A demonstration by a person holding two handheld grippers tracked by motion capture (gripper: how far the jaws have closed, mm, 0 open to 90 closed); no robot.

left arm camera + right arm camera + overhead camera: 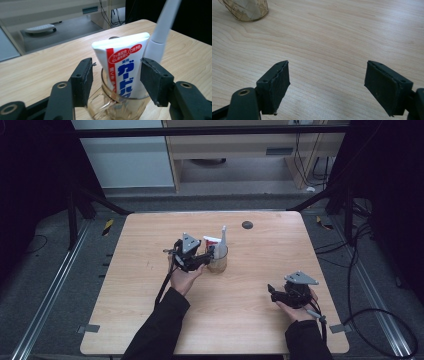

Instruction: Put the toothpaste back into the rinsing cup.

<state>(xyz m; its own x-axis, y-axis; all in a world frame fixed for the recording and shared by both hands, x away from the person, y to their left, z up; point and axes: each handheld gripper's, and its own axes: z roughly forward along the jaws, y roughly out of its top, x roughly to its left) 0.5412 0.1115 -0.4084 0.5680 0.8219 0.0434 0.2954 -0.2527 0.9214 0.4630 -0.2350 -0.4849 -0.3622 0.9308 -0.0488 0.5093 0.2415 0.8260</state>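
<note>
Near the middle of the worktop [150, 285] stands a glass cup [218, 262] holding a toothpaste tube [123, 67] and a white brush handle [162, 27]. The left tongs [116, 77] flank the tube – pads apart, not pressing. The right tongs [327, 85] (by the right edge) gape over bare wood.

1. A glass cup [218, 262] stands mid-bench [260, 320].
2. A toothpaste tube [122, 67] and a toothbrush [160, 35] stand in it.
3. The left claw [206, 258] sits just left of the cup; the right claw [274, 292] is well apart, nearer the bench's front right.
</note>
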